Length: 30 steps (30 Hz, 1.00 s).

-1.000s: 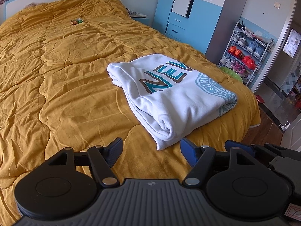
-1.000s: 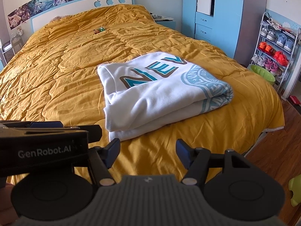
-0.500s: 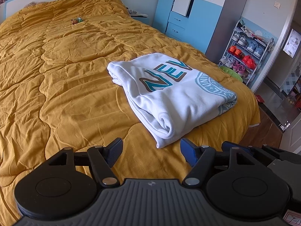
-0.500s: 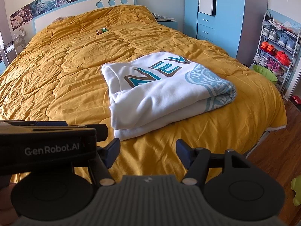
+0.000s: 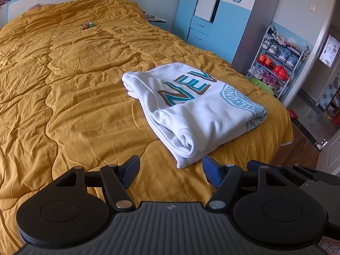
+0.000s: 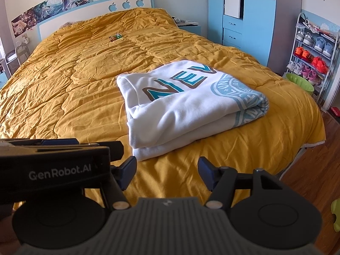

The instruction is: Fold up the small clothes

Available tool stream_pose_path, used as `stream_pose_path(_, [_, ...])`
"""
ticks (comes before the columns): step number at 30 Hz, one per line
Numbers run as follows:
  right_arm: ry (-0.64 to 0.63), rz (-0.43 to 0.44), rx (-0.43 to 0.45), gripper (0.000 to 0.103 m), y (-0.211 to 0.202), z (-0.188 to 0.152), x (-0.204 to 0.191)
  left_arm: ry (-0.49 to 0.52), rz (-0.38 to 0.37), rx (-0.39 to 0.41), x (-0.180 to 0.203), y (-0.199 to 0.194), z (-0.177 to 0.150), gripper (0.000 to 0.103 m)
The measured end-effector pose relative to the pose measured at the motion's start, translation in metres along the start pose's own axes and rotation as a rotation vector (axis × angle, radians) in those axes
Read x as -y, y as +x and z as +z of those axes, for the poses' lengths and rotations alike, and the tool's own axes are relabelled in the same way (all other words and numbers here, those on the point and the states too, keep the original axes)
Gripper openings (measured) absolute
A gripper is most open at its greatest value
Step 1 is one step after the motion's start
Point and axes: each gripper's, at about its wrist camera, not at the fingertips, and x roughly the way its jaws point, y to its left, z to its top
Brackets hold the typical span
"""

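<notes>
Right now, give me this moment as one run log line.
left tool: open, holding nothing | right tool: open, holding nothing | white sweatshirt: folded, lying on yellow quilt | contact: none

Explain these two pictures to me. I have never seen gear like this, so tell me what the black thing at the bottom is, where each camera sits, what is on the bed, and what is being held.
There is no robot here. A person holds a two-finger gripper in each hand, and each has a wide-angle camera looking forward along its fingers. One picture comes from the left gripper, the other from the right gripper. The black shape at the bottom is the gripper itself, with blue finger pads.

On the yellow quilt lies a folded white sweatshirt with teal lettering. A small packet lies far up the bed. Beside the bed stand a blue wardrobe and a shoe rack.

Both grippers are open and hold nothing; they hover short of the sweatshirt.
</notes>
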Motion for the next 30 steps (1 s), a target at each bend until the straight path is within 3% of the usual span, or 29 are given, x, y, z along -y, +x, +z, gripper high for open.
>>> stream_pose_path(30, [-0.012,0.007,-0.013,0.056,0.0047,-0.0028,-0.0059,-0.006,-0.026,-0.012,-0.0010,0.0022,-0.0031,0.079])
